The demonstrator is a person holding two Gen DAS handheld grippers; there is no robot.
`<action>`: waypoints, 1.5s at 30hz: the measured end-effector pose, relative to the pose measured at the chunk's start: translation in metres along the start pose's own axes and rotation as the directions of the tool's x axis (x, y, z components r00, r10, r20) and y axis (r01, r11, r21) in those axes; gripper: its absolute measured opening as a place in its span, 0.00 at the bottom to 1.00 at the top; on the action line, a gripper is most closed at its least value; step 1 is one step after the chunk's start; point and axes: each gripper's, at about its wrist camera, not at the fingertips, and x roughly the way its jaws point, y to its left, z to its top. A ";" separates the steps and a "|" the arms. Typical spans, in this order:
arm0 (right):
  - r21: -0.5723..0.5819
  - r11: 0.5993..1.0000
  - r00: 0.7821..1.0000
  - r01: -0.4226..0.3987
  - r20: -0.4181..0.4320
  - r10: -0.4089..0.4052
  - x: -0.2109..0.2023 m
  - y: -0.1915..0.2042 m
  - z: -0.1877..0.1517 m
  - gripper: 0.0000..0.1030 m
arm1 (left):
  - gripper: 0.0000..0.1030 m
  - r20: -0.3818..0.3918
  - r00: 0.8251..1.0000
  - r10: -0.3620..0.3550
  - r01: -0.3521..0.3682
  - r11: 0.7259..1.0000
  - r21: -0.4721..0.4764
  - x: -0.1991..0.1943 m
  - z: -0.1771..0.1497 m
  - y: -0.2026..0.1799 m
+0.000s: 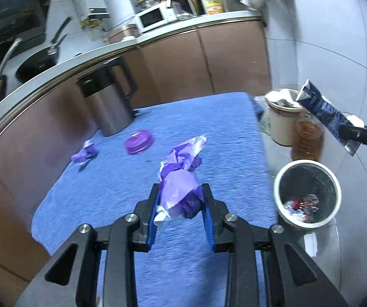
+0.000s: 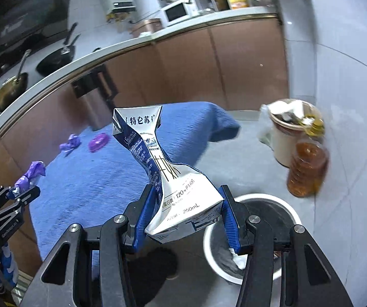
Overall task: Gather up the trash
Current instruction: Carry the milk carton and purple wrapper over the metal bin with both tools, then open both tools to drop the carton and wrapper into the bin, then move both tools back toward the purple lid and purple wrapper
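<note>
My left gripper [image 1: 181, 192] is shut on a crumpled purple wrapper [image 1: 181, 179] and holds it above the blue cloth [image 1: 209, 128]. My right gripper [image 2: 187, 194] is shut on a crushed blue-and-white milk carton [image 2: 158, 163] and holds it beside and above the white-rimmed trash bin [image 2: 288, 209]. The bin [image 1: 309, 194] stands on the floor to the right of the cloth, with wrappers inside. The carton [image 1: 324, 115] and right gripper [image 1: 347, 134] show at the right of the left wrist view. A small purple wrapper [image 1: 85, 154] and a purple lid [image 1: 138, 142] lie on the cloth.
A steel kettle [image 1: 106, 99] stands at the cloth's far left corner. A cream bucket full of rubbish [image 1: 283, 117] and an amber bottle [image 1: 307, 140] stand on the floor behind the bin. Brown cabinets [image 1: 196, 64] run along the back.
</note>
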 end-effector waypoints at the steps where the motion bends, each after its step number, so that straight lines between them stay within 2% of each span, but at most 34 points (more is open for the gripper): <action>1: 0.010 1.000 1.000 0.008 -0.003 -0.008 0.000 -0.006 -0.002 0.48 | 0.27 -0.003 1.000 -0.017 0.017 1.000 0.013 0.002 0.003 -0.009; 6: 0.078 0.995 0.997 0.068 -0.052 -0.064 0.011 -0.044 -0.022 0.48 | 0.27 -0.028 0.995 -0.098 0.100 0.992 0.075 0.015 0.016 -0.047; 11: 0.158 0.978 0.985 0.134 -0.126 -0.114 0.030 -0.083 -0.045 0.48 | 0.29 -0.082 0.975 -0.205 0.215 0.968 0.133 0.034 0.031 -0.095; 16: 0.194 0.959 0.964 0.206 -0.209 -0.165 0.059 -0.113 -0.064 0.48 | 0.29 -0.161 0.942 -0.295 0.318 0.937 0.141 0.067 0.053 -0.142; 21: 0.195 0.955 0.955 0.226 -0.237 -0.177 0.084 -0.127 -0.067 0.50 | 0.30 -0.212 0.898 -0.386 0.415 0.903 0.112 0.091 0.072 -0.176; 22: 0.193 0.953 0.954 0.232 -0.239 -0.183 0.088 -0.129 -0.067 0.52 | 0.32 -0.219 0.891 -0.399 0.428 0.898 0.105 0.096 0.075 -0.181; 25: 0.190 0.949 0.948 0.253 -0.243 -0.205 0.093 -0.134 -0.067 0.63 | 0.43 -0.228 0.867 -0.443 0.468 0.881 0.068 0.103 0.081 -0.189; 30: 0.195 0.938 0.942 0.287 -0.234 -0.240 0.083 -0.144 -0.069 0.65 | 0.45 -0.209 0.849 -0.486 0.501 0.865 0.023 0.098 0.087 -0.185; 36: 0.231 0.923 0.941 0.307 -0.216 -0.259 0.062 -0.151 -0.073 0.65 | 0.45 -0.188 0.856 -0.481 0.487 0.874 -0.016 0.090 0.084 -0.167; 38: 0.241 0.922 0.945 0.302 -0.206 -0.256 0.057 -0.150 -0.071 0.65 | 0.45 -0.172 0.870 -0.462 0.466 0.885 -0.021 0.082 0.081 -0.157; 40: 0.238 0.926 0.949 0.293 -0.189 -0.251 0.048 -0.144 -0.067 0.65 | 0.45 -0.145 0.896 -0.420 0.423 0.906 -0.013 0.072 0.077 -0.144; 45: 0.197 0.947 0.963 0.255 -0.142 -0.230 0.030 -0.115 -0.052 0.65 | 0.45 -0.101 0.935 -0.340 0.339 0.940 -0.024 0.054 0.063 -0.111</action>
